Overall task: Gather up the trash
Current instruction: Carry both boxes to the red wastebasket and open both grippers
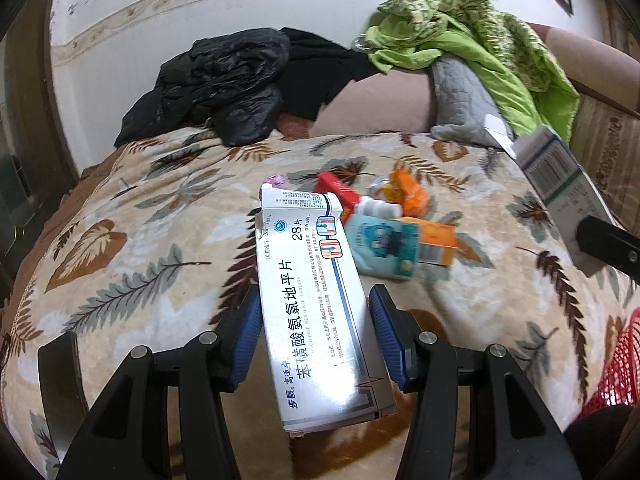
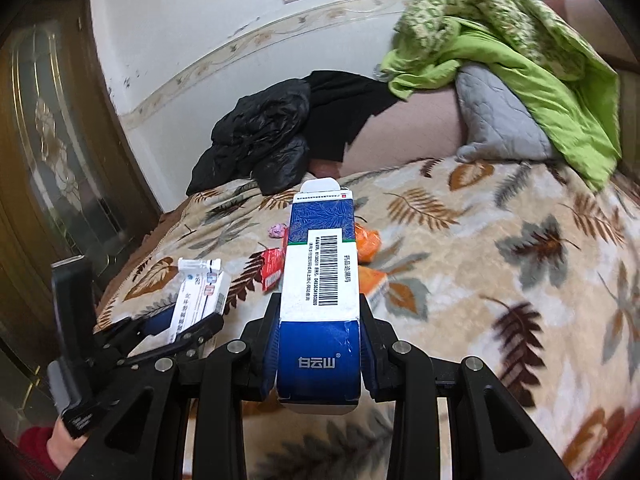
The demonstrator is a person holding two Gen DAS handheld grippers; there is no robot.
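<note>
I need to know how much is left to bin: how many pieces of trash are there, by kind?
Boxes held: 2, the white box in the left gripper and the blue-and-white box in the right gripper
Loose boxes on the blanket: 2, the red box and the orange box
Soft packets: 2, the orange wrapper and the teal pouch
Small white item: 1
Pink wad: 1
Total: 8

A home bedroom: leaf-print blanket (image 1: 140,240), grey pillow (image 2: 496,120), strewn clothes (image 1: 224,84)

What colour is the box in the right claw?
Blue and white cardboard medicine box, barcode facing up; clearest in the right wrist view.
</note>
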